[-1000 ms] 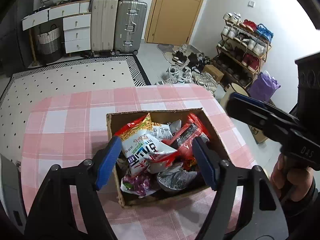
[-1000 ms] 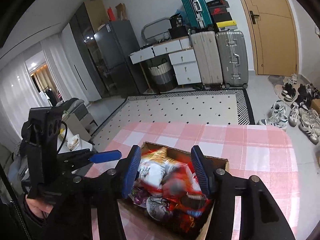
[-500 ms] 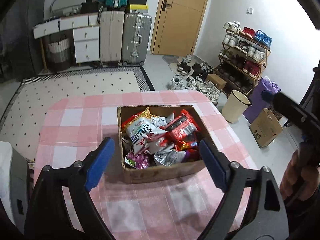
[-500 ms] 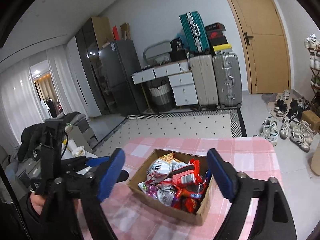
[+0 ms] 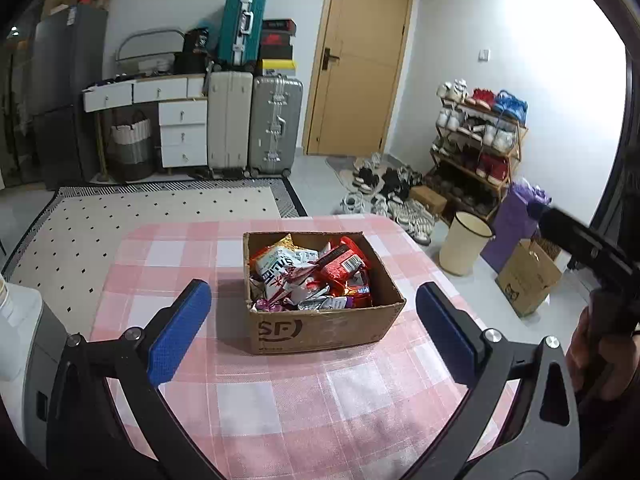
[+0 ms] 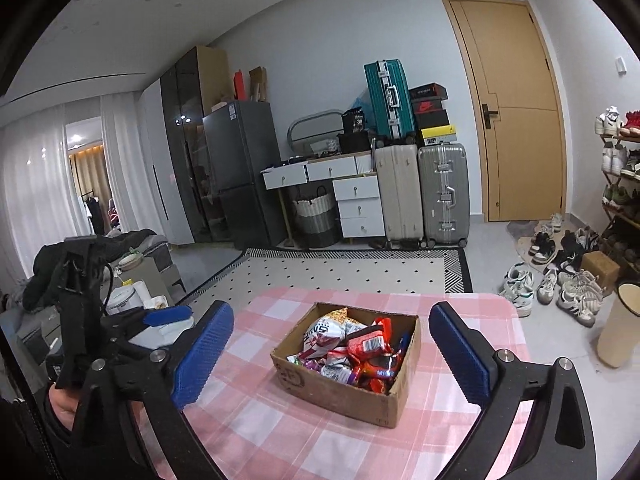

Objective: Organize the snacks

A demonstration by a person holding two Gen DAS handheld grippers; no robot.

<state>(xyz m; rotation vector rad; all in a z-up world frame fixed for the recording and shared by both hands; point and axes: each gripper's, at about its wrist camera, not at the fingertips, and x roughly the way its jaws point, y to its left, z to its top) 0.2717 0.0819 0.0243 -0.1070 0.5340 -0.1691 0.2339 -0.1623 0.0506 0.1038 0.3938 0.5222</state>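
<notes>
A brown cardboard box (image 5: 320, 328) marked SF stands on the pink checked table (image 5: 280, 400). It is full of snack packets (image 5: 308, 276), red, white and purple. The box also shows in the right wrist view (image 6: 340, 396) with the packets (image 6: 352, 356) inside. My left gripper (image 5: 312, 336) is open and empty, held back from the box on its near side. My right gripper (image 6: 332, 356) is open and empty, raised above and behind the box. The right gripper's body shows at the right edge of the left wrist view (image 5: 592, 256).
A cream bin (image 5: 464, 244), a purple bag (image 5: 516, 228) and a cardboard bag (image 5: 528, 276) stand on the floor right of the table. Shoes (image 6: 568, 284) lie beyond. A white appliance (image 5: 20, 340) stands at the table's left.
Both grippers have pulled back and up from the box. Both have opened wider. The box looks smaller and sits fully in view now.
</notes>
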